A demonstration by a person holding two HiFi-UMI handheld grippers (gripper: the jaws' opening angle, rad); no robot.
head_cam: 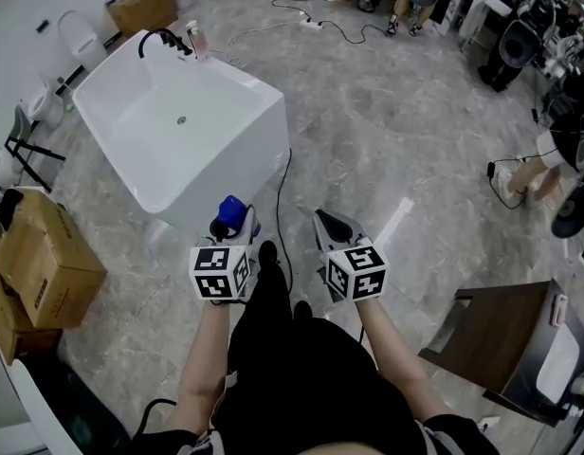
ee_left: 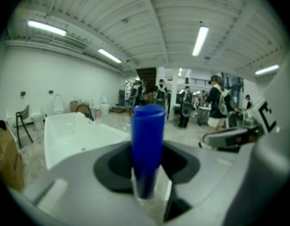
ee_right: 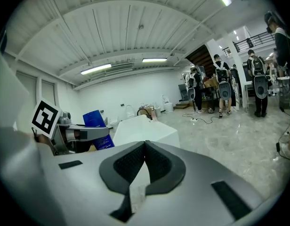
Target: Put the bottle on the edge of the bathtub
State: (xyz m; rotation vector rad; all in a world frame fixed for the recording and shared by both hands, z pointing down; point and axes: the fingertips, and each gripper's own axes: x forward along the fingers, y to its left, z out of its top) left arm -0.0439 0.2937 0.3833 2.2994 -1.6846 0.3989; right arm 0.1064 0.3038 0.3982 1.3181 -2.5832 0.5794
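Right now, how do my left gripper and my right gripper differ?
The left gripper is clamped on a blue bottle; the right gripper holds nothing, its jaws together. The left gripper is beside the near corner of the white bathtub; the right gripper is over bare floor. Both are grey, two-jawed and point the same way.

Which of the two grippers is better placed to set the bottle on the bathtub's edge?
Left. The left gripper is shut on the blue bottle, and the white bathtub lies ahead on its side. The right gripper is shut, empty, and farther from the bathtub.
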